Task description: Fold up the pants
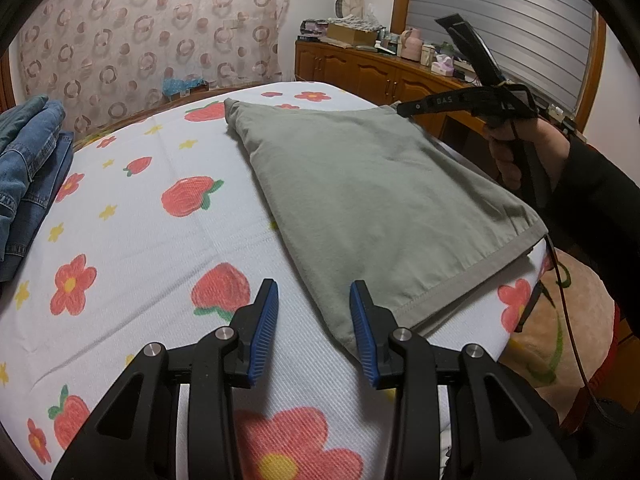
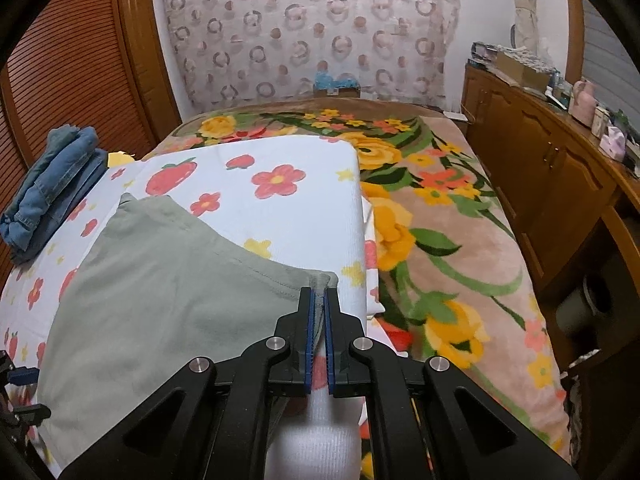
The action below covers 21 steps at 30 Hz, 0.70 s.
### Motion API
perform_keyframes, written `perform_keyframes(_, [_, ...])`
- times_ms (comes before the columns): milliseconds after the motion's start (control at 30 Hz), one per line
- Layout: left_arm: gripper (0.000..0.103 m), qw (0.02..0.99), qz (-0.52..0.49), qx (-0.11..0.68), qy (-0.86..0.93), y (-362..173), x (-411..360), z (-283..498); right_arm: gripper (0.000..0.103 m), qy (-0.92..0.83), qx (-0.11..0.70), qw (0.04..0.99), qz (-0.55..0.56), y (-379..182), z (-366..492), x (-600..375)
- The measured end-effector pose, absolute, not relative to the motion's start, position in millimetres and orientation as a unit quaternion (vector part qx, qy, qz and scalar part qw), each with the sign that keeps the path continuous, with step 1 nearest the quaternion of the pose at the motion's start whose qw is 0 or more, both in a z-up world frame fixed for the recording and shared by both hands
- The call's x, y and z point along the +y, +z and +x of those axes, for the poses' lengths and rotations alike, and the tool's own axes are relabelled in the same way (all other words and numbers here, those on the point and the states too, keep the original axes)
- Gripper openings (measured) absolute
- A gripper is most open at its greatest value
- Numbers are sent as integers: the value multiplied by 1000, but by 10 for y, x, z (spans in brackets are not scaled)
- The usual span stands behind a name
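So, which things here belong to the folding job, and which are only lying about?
Job: grey-green cotton pants; left gripper, open; right gripper, shut on the pants' corner.

Lying about: folded blue denim jeans; white strawberry-print sheet; brown flowered blanket; wooden cabinet.

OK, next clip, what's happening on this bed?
A person with two handheld grippers is folding a pair of grey-green cotton pants on a white flower-and-strawberry sheet. The right gripper is shut on a corner of the pants at the sheet's right side. The left gripper is open, holding nothing, hovering by the hemmed edge. A stack of folded blue denim jeans sits at the left.
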<state>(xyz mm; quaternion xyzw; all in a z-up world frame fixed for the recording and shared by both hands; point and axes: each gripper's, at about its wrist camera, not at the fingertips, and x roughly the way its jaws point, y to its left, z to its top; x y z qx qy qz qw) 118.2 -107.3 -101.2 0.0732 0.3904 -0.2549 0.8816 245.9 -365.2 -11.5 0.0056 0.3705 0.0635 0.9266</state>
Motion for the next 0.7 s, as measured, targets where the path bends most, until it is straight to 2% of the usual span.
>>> perform_keyframes(67, [38, 882, 73, 391, -255, -1011, -1072, 1182, 4, 58, 367, 928, 11, -84, 2443, -3668])
perform_keyframes(133, [38, 882, 72, 391, -254, -1014, -1074, 1183, 10, 55, 367, 928, 14, -43, 2395, -3699])
perform_keyframes(300, [40, 881, 71, 393, -254, -1010, -1082, 1167, 10, 70, 358, 931, 11, 58, 2129, -3670])
perform_keyframes(367, [47, 880, 68, 395, -253, -1006, -1082, 1169, 10, 79, 350, 933, 12, 91, 1963, -3640])
perform_keyframes(500, [51, 881, 68, 398, -248, -993, -1080, 1190, 12, 92, 336, 937, 11, 122, 1588, -3576])
perform_keyframes(700, [67, 880, 64, 401, -247, -981, -1061, 1222, 25, 93, 331, 939, 20, 36, 1160, -3571])
